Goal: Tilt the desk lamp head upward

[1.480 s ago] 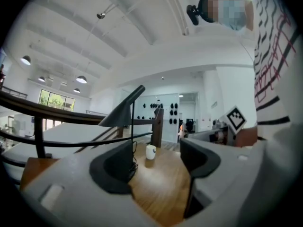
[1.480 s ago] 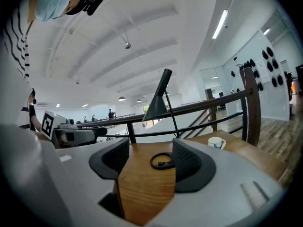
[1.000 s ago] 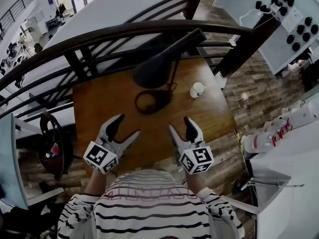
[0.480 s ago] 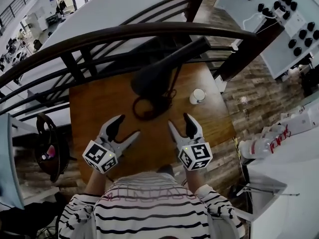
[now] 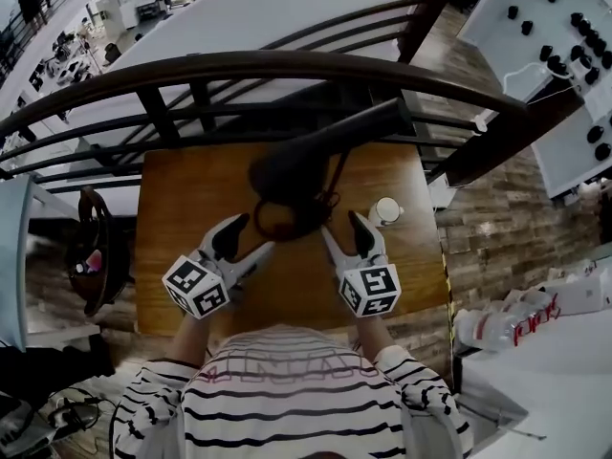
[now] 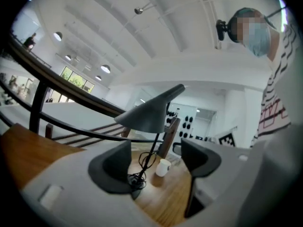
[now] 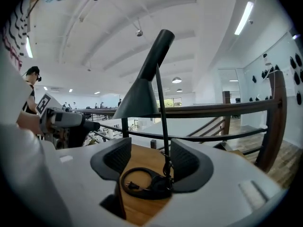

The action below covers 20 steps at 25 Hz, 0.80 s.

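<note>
Desk lamp (image 5: 316, 151) stands at the far middle of the wooden table (image 5: 186, 208), with a white cup (image 5: 386, 210) beside it. Near the lamp's base, the left gripper (image 5: 247, 237) is spread and empty. The right gripper (image 5: 341, 226) has its jaws closing, with nothing between them.

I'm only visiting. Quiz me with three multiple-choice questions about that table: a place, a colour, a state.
1. Where is the white cup? A on the floor; B on the wooden table, near the desk lamp; C on the railing.
2. The lamp is: A white; B red; C dark grey.
3. Its cord is: A coiled on the table; B stretched off the table; C missing.
B, it stands on the wood; C, shade and stem look dark; A, it loops by the base.
</note>
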Each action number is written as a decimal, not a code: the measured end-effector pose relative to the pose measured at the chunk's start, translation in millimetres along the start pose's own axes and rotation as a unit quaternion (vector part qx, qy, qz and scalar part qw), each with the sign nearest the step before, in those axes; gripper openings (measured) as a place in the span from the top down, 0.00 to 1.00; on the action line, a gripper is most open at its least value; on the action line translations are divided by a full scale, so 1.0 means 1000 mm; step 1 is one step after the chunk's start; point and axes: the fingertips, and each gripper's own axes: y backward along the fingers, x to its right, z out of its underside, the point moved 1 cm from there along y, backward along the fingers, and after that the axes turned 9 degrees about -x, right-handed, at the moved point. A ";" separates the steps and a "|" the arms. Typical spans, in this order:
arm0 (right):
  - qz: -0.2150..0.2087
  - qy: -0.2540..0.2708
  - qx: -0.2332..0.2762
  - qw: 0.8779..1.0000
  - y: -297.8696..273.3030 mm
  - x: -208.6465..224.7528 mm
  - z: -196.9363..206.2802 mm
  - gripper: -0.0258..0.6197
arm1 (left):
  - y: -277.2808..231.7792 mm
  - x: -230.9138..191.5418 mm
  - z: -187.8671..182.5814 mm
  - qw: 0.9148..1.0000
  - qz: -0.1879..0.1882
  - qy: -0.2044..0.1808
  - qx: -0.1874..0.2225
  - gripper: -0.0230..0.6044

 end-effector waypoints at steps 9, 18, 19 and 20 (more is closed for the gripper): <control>-0.007 0.059 -0.019 0.998 -0.049 0.040 0.002 0.62 | -0.033 -0.018 -0.008 0.997 -0.017 0.066 0.043 0.45; -0.016 0.090 -0.014 0.996 -0.087 0.048 -0.014 0.67 | -0.044 -0.042 -0.035 0.982 0.002 0.158 0.100 0.45; -0.017 0.092 -0.013 0.996 -0.089 0.048 -0.015 0.68 | -0.046 -0.043 -0.036 0.981 0.005 0.167 0.099 0.45; -0.018 0.093 -0.013 0.995 -0.091 0.047 -0.016 0.68 | -0.048 -0.045 -0.036 0.980 0.009 0.175 0.097 0.46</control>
